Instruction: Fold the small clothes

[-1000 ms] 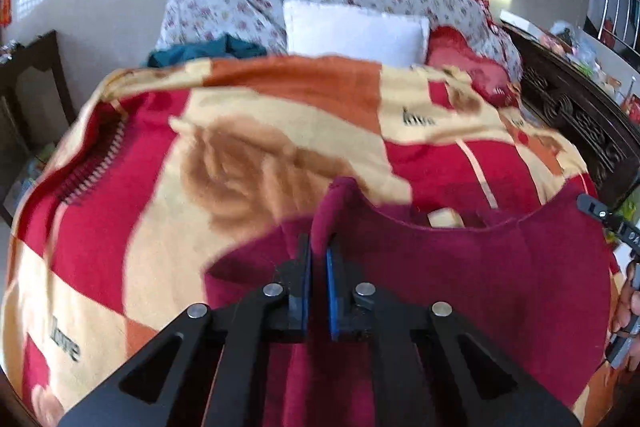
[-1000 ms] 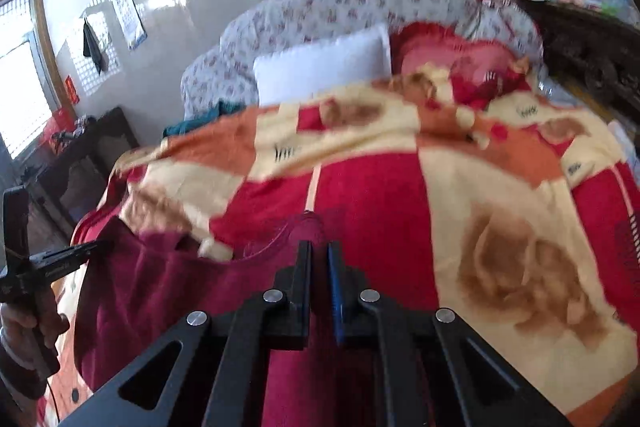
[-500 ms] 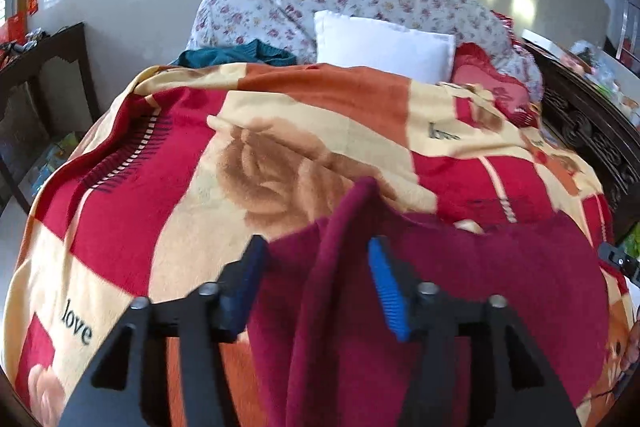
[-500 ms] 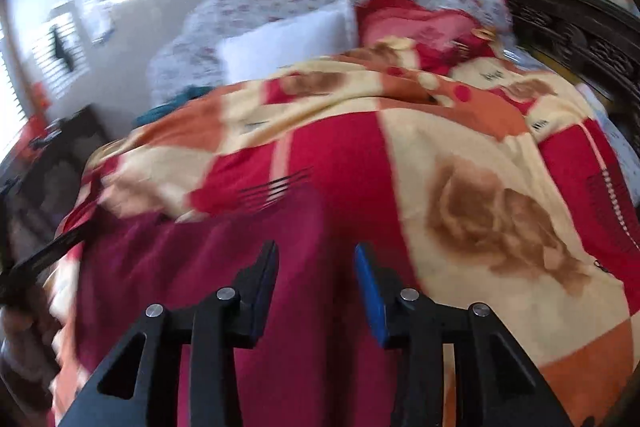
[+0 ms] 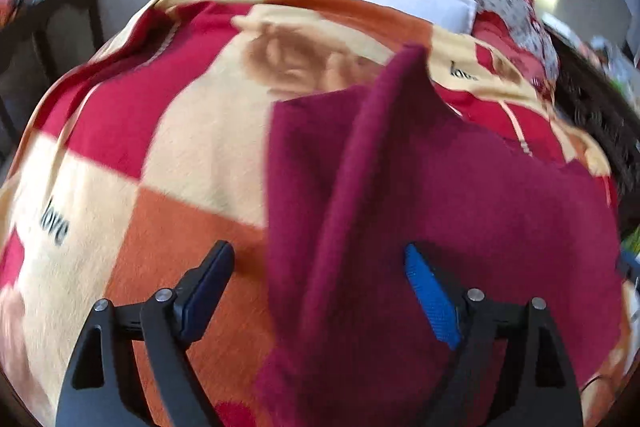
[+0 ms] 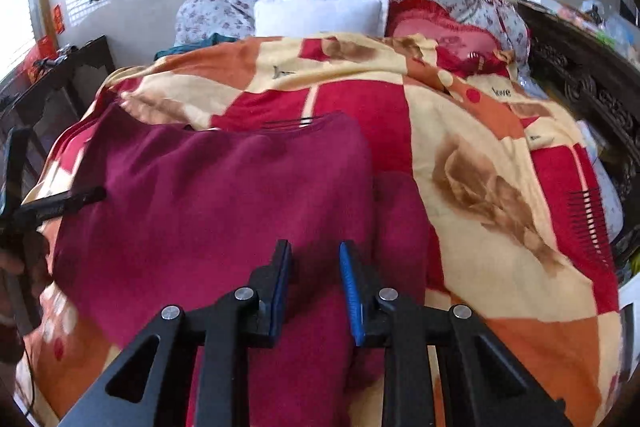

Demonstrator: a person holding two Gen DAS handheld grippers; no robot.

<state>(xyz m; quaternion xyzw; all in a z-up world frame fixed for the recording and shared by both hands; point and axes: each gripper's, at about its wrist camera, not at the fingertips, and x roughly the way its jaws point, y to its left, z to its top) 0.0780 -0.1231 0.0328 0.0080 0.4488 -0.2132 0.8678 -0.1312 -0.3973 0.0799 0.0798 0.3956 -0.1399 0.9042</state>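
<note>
Both grippers apart, left gripper [image 5: 316, 291] and right gripper [image 6: 314, 279], holding nothing. Maroon knit garment [image 6: 224, 203] on checked fleece bed blanket [image 6: 500, 147]: soft, limp, light; pinch near hem corners.

Both wrist views low, facing headboard, sharing maroon garment [image 5: 460, 187]

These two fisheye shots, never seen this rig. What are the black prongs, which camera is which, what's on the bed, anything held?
No robot arm here: a person carries a two-finger gripper in each hand, each with a camera looking along its fingers. One view shows the left gripper, the other the right gripper. Both are open and hold nothing. A maroon garment lies on a red, orange and cream blanket covering the bed; one fold of it stands up between the left gripper's fingers. A white pillow sits at the far end.
</note>
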